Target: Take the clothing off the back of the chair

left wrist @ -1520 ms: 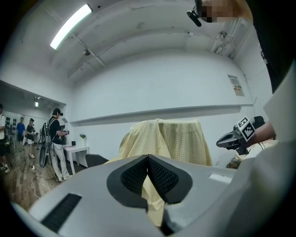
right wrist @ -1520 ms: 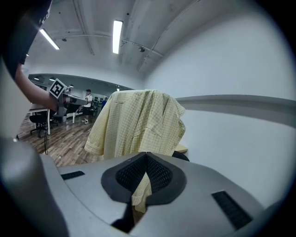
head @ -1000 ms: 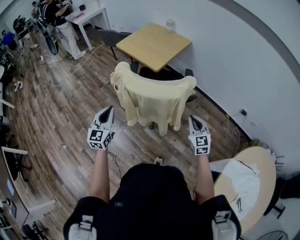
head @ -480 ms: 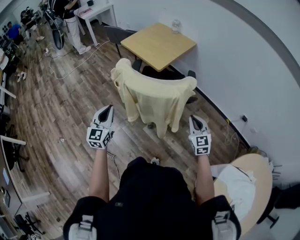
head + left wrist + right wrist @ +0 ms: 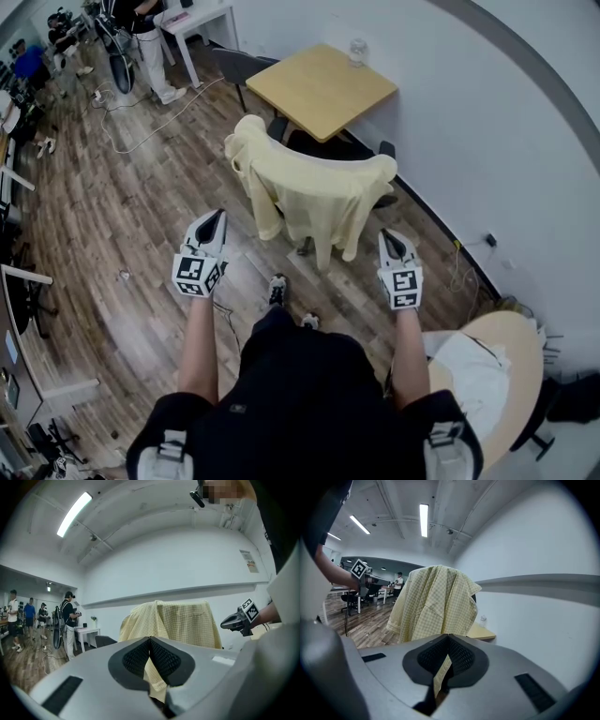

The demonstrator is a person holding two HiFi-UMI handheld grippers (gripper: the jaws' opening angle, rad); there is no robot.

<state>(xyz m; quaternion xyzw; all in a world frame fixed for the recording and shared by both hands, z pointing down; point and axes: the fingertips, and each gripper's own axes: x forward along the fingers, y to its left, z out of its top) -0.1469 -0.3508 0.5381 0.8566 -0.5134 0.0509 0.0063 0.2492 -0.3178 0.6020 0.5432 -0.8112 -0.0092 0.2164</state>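
Observation:
A pale yellow checked shirt (image 5: 314, 192) hangs over the back of a dark chair (image 5: 380, 148) that stands at a square wooden table (image 5: 323, 86). The chair is almost wholly covered by it. My left gripper (image 5: 219, 217) is held short of the shirt's left side, jaws shut and empty. My right gripper (image 5: 385, 236) is held short of its right side, also shut and empty. In the left gripper view the shirt (image 5: 180, 625) fills the middle, beyond the left gripper (image 5: 149, 639). In the right gripper view the shirt (image 5: 429, 604) hangs ahead of the right gripper (image 5: 448, 637).
A white wall (image 5: 487, 122) runs close behind the chair and table. A round wooden table (image 5: 511, 328) with white cloth on it stands at my right. People (image 5: 131, 37) and a white desk (image 5: 192, 17) are far back left. Cables (image 5: 122, 141) lie on the wooden floor.
The person has stepped a little toward the chair; one shoe now shows ahead of the body. Both grippers stay shut at the same height.

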